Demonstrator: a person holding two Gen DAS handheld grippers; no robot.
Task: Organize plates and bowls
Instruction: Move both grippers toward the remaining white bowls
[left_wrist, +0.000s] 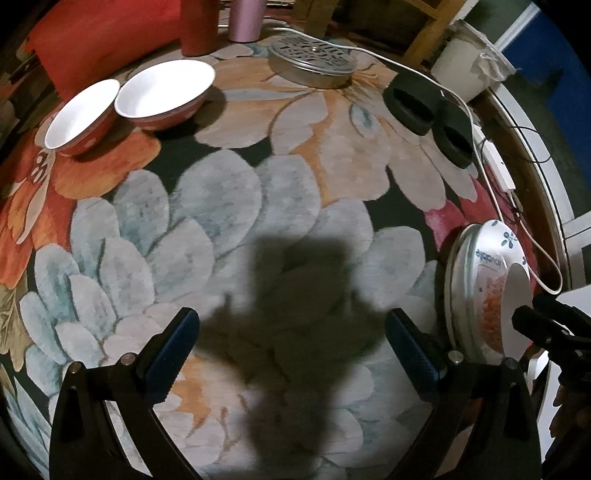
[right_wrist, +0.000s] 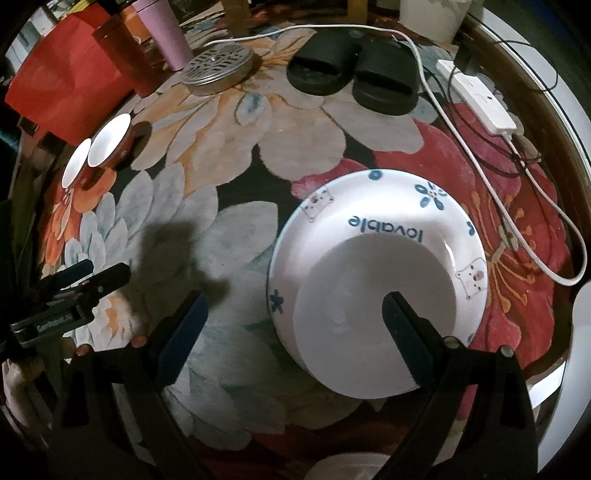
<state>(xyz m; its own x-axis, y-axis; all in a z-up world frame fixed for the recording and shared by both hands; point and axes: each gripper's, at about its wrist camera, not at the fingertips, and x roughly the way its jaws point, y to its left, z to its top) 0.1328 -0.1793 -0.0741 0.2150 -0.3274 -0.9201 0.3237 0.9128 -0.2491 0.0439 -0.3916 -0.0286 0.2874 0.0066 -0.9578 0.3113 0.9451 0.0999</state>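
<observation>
My left gripper hovers open over the floral rug, nothing between its fingers. Two red bowls with white insides sit side by side at the far left; they also show small in the right wrist view. My right gripper is open above a stack of plates: a small plain white plate lies on a white plate with blue flowers and the word "lovable". The right finger overlaps the small plate. The stack is at the left wrist view's right edge.
At the rug's far side stand a round metal tin with a perforated lid, a pair of black slippers, a red cup and a pink cup. A white power strip and cable lie right.
</observation>
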